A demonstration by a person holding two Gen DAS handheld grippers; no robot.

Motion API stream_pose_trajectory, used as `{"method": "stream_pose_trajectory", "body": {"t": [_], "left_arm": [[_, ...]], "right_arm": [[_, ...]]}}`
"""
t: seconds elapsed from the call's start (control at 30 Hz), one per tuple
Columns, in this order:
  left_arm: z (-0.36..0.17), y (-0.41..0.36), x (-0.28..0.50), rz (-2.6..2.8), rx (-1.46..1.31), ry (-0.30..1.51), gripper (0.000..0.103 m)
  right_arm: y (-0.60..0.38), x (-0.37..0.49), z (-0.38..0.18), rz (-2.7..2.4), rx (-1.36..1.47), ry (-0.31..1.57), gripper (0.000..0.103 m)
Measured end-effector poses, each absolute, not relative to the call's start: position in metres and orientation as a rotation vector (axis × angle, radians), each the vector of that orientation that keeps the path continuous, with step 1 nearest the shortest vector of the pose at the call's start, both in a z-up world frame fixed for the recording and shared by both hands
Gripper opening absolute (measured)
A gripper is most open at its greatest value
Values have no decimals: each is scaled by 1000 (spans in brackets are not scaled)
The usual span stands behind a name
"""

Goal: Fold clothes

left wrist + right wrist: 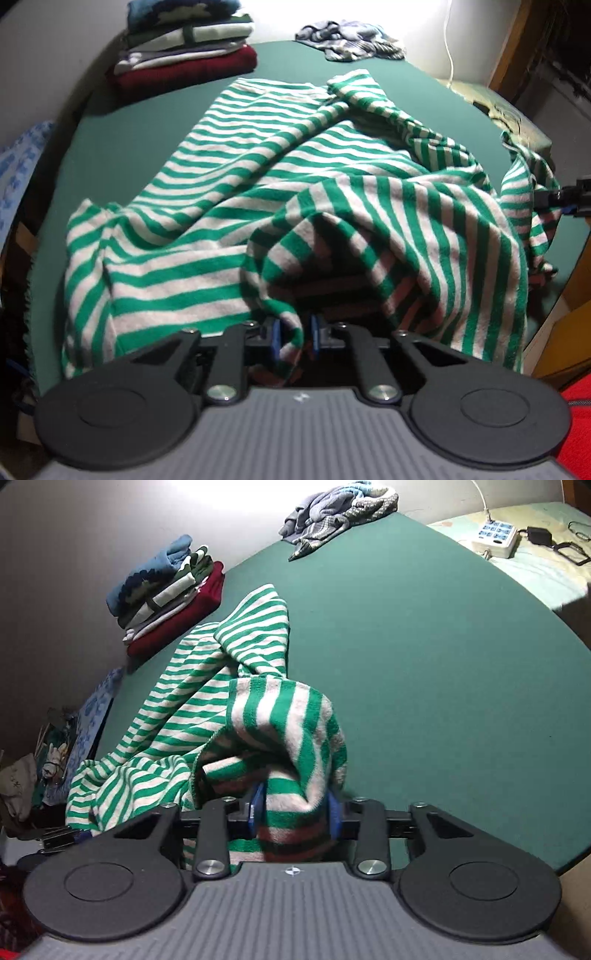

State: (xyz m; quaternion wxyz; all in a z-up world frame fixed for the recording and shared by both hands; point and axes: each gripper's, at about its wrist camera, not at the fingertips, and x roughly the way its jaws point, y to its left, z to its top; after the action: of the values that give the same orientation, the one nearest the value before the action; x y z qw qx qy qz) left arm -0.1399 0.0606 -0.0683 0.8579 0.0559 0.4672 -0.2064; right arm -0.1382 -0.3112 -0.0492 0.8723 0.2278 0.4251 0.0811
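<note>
In the left wrist view, the left gripper is clamped on a green-and-white striped knit garment, spread rumpled on the green table. In the right wrist view, the right gripper is seemingly clamped on a bunched fold.

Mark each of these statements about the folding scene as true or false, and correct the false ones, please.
1. Both grippers are shut on the striped garment. True: the left gripper and the right gripper each pinch its fabric.
2. The garment has red and blue stripes. False: green and white.
3. A stack of folded clothes lies on the green table. True.
4. The crumpled grey-blue pile is neatly folded. False: it lies bunched up.
</note>
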Motion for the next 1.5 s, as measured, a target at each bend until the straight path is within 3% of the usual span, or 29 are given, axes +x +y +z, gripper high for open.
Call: {"method": "stream_pose_trajectory", "body": {"t": [0.17,0.57,0.87,0.93,0.97,1.0,1.03,1.07,1.1,1.17,1.2,1.27,1.33,1.37,1.4,1.5], "left_arm": [[-57,66,-154,-502,72,975,0],[-19,56,-188,-684,96,933,0],[-40,53,-196,-760,175,1056,0],[-40,49,-196,-746,212,1033,3],[-38,48,-194,-741,216,1007,9],[-35,46,-190,-738,209,985,34],[-33,45,-186,-738,195,966,50],[-32,42,-184,-739,181,945,72],[-31,40,-181,-741,169,925,80],[-34,31,-177,-749,181,904,83],[-37,25,-175,-752,191,900,83],[-51,14,-170,-748,215,931,75],[-67,9,-164,-741,232,1008,44],[-73,7,-162,-740,237,1040,12],[-73,9,-163,-750,232,1047,4],[-75,16,-165,-780,217,1071,3]], "right_arm": [[-321,-147,-26,188,496,785,18],[-338,-177,46,218,483,583,15],[-361,-188,29,109,410,705,16],[-367,-187,22,81,427,724,21],[-369,-187,19,67,435,733,23],[-372,-187,16,54,444,743,23],[-375,-186,13,40,452,752,30],[-377,-186,10,26,461,761,39],[-380,-185,6,12,469,771,43],[-385,-184,0,-16,486,789,57],[-386,-184,-1,-8,508,785,68],[-375,-177,-7,5,509,821,71],[-363,-170,-18,-19,463,884,71],[-359,-168,-26,-41,442,907,71],[-355,-166,-34,-63,421,930,71],[-356,-164,-59,-97,485,987,71]]}}
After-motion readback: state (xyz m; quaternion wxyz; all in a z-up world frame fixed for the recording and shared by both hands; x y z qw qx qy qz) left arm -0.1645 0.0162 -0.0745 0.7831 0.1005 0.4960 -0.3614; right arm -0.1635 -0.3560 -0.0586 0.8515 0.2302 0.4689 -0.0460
